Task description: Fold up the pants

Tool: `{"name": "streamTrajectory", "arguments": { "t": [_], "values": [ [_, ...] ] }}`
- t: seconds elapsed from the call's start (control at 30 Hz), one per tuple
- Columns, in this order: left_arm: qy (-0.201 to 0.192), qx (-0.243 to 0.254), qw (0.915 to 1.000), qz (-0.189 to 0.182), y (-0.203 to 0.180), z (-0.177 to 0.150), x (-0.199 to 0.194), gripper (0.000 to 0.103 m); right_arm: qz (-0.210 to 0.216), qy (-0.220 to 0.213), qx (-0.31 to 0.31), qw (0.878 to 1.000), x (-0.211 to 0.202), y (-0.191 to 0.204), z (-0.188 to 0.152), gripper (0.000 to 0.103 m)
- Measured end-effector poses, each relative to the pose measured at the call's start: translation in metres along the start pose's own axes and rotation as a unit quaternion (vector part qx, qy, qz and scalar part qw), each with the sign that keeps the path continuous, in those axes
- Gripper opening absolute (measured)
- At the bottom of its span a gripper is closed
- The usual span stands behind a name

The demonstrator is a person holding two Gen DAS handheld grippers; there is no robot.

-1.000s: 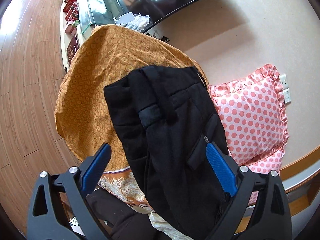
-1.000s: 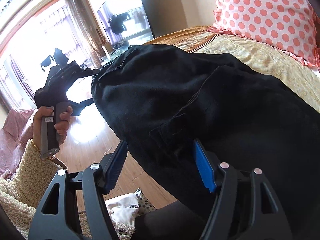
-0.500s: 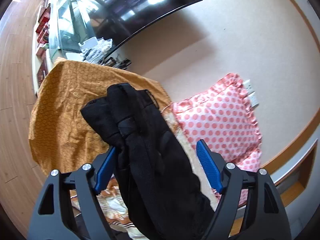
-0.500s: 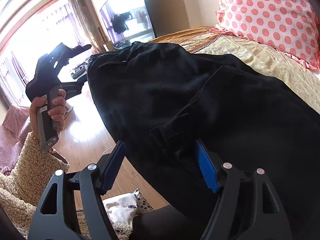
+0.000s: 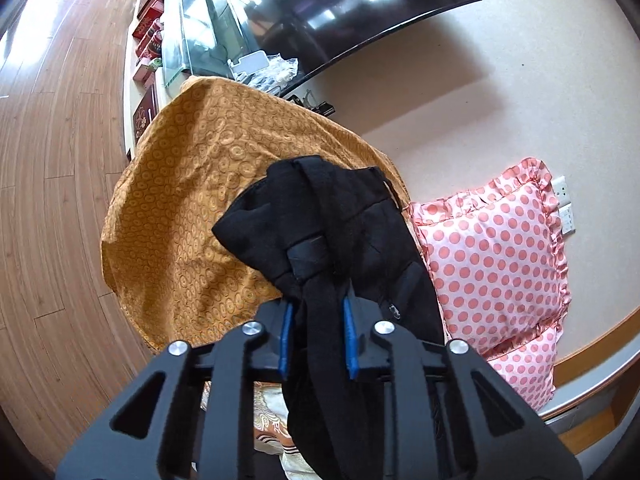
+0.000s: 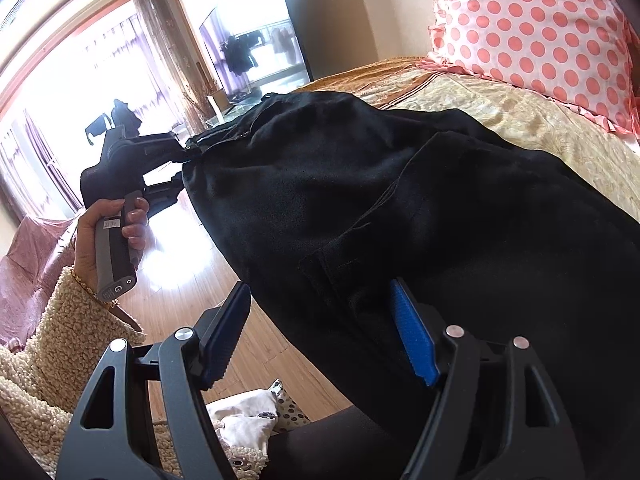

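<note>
Black pants (image 5: pixel 344 240) lie on the bed's gold patterned cover (image 5: pixel 188 200), waistband end toward the foot of the bed. My left gripper (image 5: pixel 316 340) is shut on a bunched fold of the waistband and holds it up. In the right wrist view the pants (image 6: pixel 400 200) fill the middle and the left gripper (image 6: pixel 176 156) grips their far corner. My right gripper (image 6: pixel 324 340) is open, its right blue pad against the near edge of the pants by a belt loop, its left finger over the floor.
A pink polka-dot pillow (image 5: pixel 496 256) leans on the wall at the head of the bed; it also shows in the right wrist view (image 6: pixel 532 36). A television (image 5: pixel 340 12) and glass stand are beyond the bed. Wooden floor (image 5: pixel 52 160) lies on the left.
My left gripper has closed on the pants' waistband, which has bunched into a narrower fold. My right gripper stays open at the near edge.
</note>
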State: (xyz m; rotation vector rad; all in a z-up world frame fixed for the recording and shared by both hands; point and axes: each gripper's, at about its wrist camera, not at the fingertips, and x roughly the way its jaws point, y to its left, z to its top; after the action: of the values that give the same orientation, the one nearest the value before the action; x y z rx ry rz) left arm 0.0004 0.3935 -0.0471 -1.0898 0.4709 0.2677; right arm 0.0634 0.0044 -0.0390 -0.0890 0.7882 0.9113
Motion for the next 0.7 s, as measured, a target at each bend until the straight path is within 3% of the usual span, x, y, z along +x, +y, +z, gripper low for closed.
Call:
{"name": "streamTrajectory", "arguments": {
  "t": [0.13,0.3,0.47,0.7],
  "values": [
    [-0.024,0.078,0.9966,0.006,-0.042,-0.004,-0.015,0.011,-0.003,-0.012,0.003,1.0,-0.013,-0.003,-0.003,0.073],
    [-0.027,0.164,0.9855,-0.034,-0.11,-0.017,-0.029,0.011,-0.008,-0.031,0.02,0.999,-0.032,-0.015,-0.012,0.076],
    [0.011,0.245,0.9654,-0.089,-0.184,-0.053,-0.027,0.011,-0.031,-0.052,0.036,0.998,-0.056,-0.031,-0.024,0.079],
    [0.084,0.332,0.9259,-0.16,-0.264,-0.131,-0.016,0.011,-0.076,-0.087,0.084,0.99,-0.095,-0.063,-0.045,0.082]
  ]
}}
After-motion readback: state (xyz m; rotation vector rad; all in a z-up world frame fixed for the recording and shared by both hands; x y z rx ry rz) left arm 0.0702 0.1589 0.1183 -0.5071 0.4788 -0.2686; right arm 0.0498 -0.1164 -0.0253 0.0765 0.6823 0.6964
